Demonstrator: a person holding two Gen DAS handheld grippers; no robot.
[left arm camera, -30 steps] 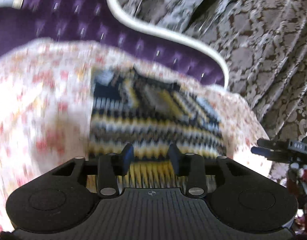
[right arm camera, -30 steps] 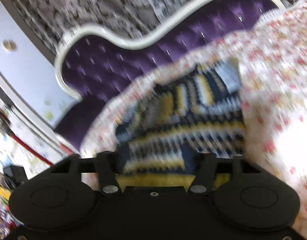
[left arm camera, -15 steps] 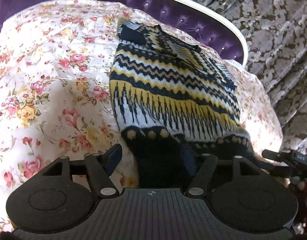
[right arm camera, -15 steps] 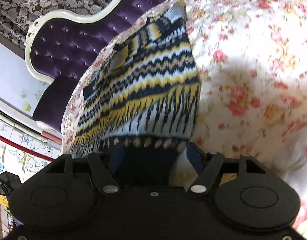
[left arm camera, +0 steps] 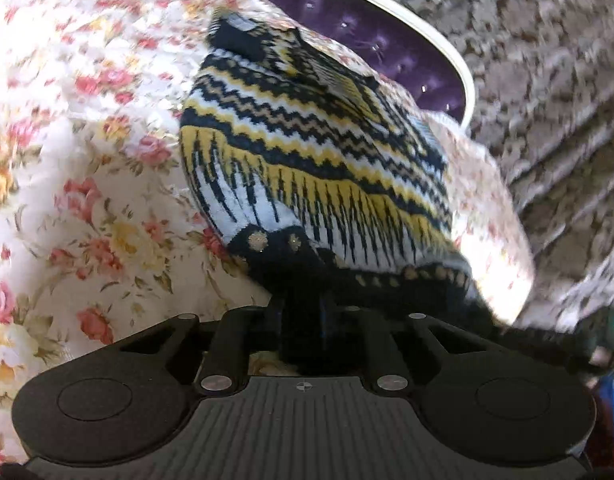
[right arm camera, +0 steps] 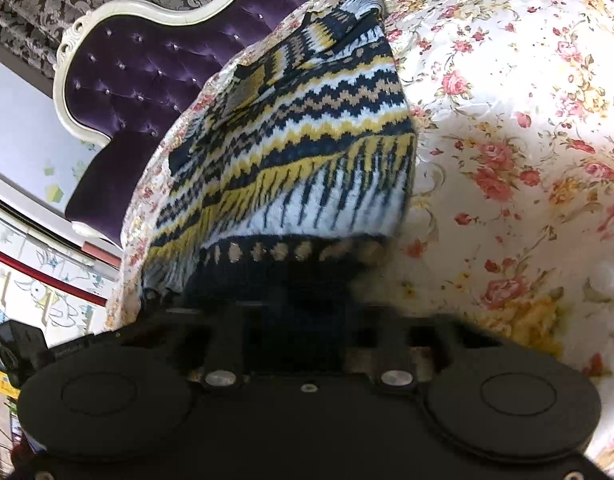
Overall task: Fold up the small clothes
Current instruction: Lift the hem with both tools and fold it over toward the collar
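Observation:
A small knitted sweater (left arm camera: 315,152), with navy, yellow and white zigzag bands, lies on a floral bedspread (left arm camera: 87,160). In the left wrist view my left gripper (left arm camera: 307,312) sits at the sweater's dark near hem. Its jaws are closing, with the left part of the hem pinched between them. In the right wrist view the sweater (right arm camera: 307,152) stretches away from my right gripper (right arm camera: 303,308). The right gripper's jaws are closing tight on the right part of the same navy hem. Both pairs of fingertips are buried in the dark knit.
The floral bedspread (right arm camera: 507,120) spreads wide on either side of the sweater. A purple tufted headboard (right arm camera: 147,80) with a white frame stands behind it. A patterned curtain (left arm camera: 547,60) hangs past the bed's edge, and a decorated wall (right arm camera: 35,280) is low on the left.
Both grippers came down to the sweater's near hem with jaws wide, then shut on it. The hem now bunches up between the fingers.

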